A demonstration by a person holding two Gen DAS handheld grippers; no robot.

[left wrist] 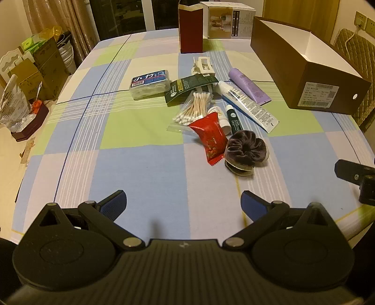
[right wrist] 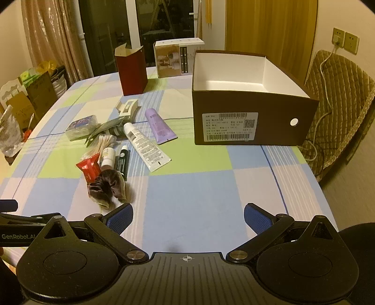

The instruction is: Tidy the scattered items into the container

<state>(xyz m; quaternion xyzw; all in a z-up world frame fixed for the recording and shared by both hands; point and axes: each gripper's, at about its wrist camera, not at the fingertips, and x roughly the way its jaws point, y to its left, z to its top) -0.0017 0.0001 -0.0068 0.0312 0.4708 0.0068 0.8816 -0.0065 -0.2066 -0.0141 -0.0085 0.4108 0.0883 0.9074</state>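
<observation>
Scattered on the checked tablecloth lie a dark velvet scrunchie (left wrist: 246,150) (right wrist: 106,187), a red sachet (left wrist: 209,138) (right wrist: 90,167), a bag of cotton swabs (left wrist: 192,109), a white tube (left wrist: 248,105) (right wrist: 145,145), a purple tube (left wrist: 248,85) (right wrist: 159,126), a floss box (left wrist: 150,83) and a white hair claw (left wrist: 202,65). The brown cardboard box (left wrist: 304,77) (right wrist: 253,122) stands open and empty at the right. My left gripper (left wrist: 184,204) hovers open near the front edge, short of the scrunchie. My right gripper (right wrist: 188,218) is open over bare cloth, in front of the box.
A dark red carton (left wrist: 191,30) (right wrist: 132,70) and a white printed carton (left wrist: 229,21) (right wrist: 175,58) stand at the table's far side. A padded chair (right wrist: 339,98) is right of the box. Bags and boxes (left wrist: 35,70) crowd the floor at left.
</observation>
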